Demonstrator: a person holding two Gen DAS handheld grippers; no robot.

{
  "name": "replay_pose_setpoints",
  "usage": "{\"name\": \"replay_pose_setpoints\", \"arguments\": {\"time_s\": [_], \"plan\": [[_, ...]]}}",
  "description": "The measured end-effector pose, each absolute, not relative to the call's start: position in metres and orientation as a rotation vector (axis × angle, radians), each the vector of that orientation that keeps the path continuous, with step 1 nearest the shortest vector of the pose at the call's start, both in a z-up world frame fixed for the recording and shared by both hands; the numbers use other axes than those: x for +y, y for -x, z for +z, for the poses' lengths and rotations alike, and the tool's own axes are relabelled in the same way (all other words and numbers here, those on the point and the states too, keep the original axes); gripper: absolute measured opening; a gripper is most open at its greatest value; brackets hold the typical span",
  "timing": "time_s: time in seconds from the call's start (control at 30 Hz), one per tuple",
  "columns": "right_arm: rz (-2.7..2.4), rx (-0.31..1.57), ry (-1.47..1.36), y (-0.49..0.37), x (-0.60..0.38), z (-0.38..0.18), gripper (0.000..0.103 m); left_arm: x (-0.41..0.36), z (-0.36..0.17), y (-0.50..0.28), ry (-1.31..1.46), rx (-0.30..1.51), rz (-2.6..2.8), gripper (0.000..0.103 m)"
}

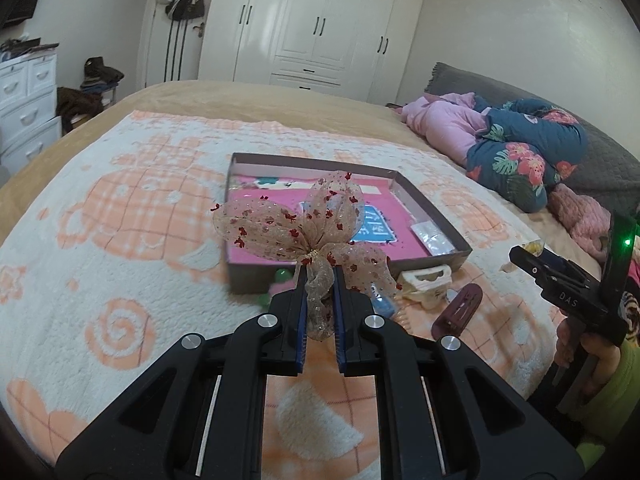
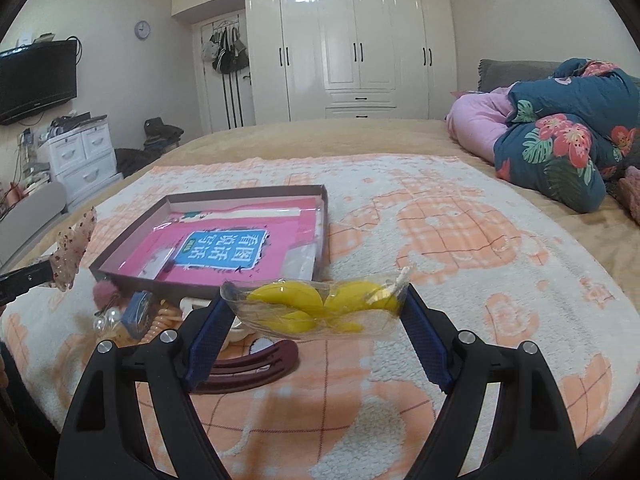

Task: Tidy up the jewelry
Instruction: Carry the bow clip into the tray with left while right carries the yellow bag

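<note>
The left gripper (image 1: 320,280) is squeezed tight on a see-through bow (image 1: 304,224) with little red dots. Its two blue pads pinch the tail of the bow, and the big loops stick up above the fingers. The bow is up in the air, in front of the near edge of a flat brown box (image 1: 430,216). The box sits on a white and orange blanket (image 1: 120,200) on the bed. Inside the box lies a pink book (image 2: 228,248) with a blue label, and a small clear bag (image 1: 434,236) rests by the right wall. The right gripper (image 2: 316,308) holds a clear packet (image 2: 320,312) with yellow pieces inside. Its jaws are fairly wide, and each blue pad presses on one end of the packet. The packet is lifted above the blanket, just in front of the box. More small things lie on the blanket right by the near side of the box: a dark red hair clip (image 2: 256,368), a cream clip (image 1: 426,284), a pink pom-pom (image 2: 105,292), some pearl beads (image 2: 106,320) and a small blue thing (image 2: 138,312). In the right wrist view the bow shows at the far left, off to the side of the box. A pile of pink and flowered bedding (image 2: 560,136) lies at the far right of the bed, well away from the box.
</note>
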State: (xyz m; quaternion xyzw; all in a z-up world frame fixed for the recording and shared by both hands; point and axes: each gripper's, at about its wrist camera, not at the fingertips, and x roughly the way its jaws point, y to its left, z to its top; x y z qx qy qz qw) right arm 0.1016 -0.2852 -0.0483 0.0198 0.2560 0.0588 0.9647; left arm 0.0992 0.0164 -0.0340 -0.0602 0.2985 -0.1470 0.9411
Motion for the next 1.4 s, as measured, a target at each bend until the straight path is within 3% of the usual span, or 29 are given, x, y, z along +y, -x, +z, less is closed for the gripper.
{"name": "replay_pose_setpoints", "arguments": {"time_s": [0.97,1.4], "plan": [[0.137,0.517,-0.02,-0.143,-0.273,-0.035,0.079,0.003,-0.016,-0.172,0.152,0.575,-0.319,0.005],[0.16,0.532,0.024,-0.178,-0.25,-0.032,0.079,0.02,-0.036,-0.209,0.177,0.627,-0.259,0.006]]}}
